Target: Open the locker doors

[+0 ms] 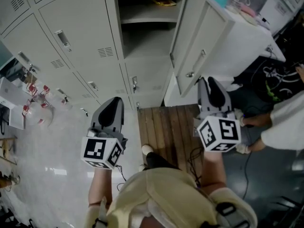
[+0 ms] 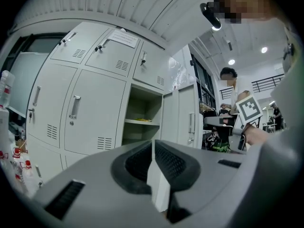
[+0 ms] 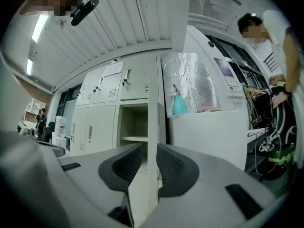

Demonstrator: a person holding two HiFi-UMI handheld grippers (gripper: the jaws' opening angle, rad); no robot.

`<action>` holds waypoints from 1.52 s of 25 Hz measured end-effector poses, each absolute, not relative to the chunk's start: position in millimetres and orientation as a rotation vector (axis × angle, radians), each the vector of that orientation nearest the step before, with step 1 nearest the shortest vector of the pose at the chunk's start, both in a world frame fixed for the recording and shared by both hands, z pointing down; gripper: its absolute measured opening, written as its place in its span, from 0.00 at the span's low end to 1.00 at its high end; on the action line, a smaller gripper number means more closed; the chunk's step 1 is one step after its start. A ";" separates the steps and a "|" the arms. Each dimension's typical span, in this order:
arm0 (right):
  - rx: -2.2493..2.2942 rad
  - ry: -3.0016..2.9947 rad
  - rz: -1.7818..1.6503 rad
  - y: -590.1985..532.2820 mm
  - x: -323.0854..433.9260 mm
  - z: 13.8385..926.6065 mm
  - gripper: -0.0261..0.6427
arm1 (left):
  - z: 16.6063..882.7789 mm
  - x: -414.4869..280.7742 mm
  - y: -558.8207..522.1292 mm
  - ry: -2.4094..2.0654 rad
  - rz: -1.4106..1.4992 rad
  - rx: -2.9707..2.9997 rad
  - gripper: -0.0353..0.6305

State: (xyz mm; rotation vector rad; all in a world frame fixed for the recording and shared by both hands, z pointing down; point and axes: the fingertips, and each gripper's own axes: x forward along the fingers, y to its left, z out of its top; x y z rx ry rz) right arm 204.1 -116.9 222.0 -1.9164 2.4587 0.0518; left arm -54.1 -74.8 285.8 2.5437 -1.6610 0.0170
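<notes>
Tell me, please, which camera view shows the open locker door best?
The head view: the open locker door shows its broad outer face and handle, swung away from the lockers. The left gripper view shows it too, but small and far off. The right gripper view shows only its edge, between the jaws of the right tool.
</notes>
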 end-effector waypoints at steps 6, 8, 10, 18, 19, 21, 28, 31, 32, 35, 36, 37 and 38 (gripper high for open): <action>-1.757 2.564 0.054 -100.0 168.1 215.9 0.18 | 290.1 -59.9 -68.8 -1.682 0.012 2.523 0.08; -1.694 2.610 0.035 -98.0 150.4 220.7 0.18 | 293.0 -65.8 -66.3 -1.699 0.010 2.503 0.08; -1.630 2.660 0.012 -97.5 130.3 227.7 0.18 | 296.1 -74.1 -63.7 -1.724 0.007 2.472 0.08; -1.417 2.841 -0.062 -110.6 57.7 265.8 0.18 | 315.4 -111.8 -53.1 -1.819 0.026 2.323 0.08; -1.403 2.857 -0.070 -114.7 50.9 271.5 0.18 | 318.0 -117.5 -53.3 -1.836 0.027 2.306 0.08; -1.381 2.886 -0.083 -123.9 38.5 282.2 0.18 | 323.9 -128.4 -54.9 -1.861 0.031 2.268 0.08; -1.355 2.966 -0.156 -162.7 9.4 327.4 0.18 | 348.8 -154.1 -71.4 -1.894 0.052 2.167 0.08; -1.349 2.993 -0.203 -181.0 -1.2 352.1 0.18 | 360.5 -160.6 -83.2 -1.895 0.066 2.137 0.08; -1.352 3.003 -0.217 -186.7 -4.2 361.5 0.18 | 364.9 -162.8 -87.3 -1.895 0.070 2.127 0.08; -1.370 3.023 -0.265 -204.8 -12.0 390.8 0.18 | 379.3 -170.8 -100.5 -1.893 0.082 2.093 0.08; -1.371 3.027 -0.279 -210.6 -15.0 399.8 0.18 | 384.6 -174.0 -104.8 -1.891 0.086 2.079 0.08; -1.371 3.033 -0.291 -216.0 -18.3 408.6 0.18 | 389.6 -177.7 -109.2 -1.890 0.089 2.067 0.08; -1.375 3.039 -0.304 -221.1 -21.2 417.7 0.18 | 394.1 -181.7 -113.9 -1.893 0.090 2.060 0.08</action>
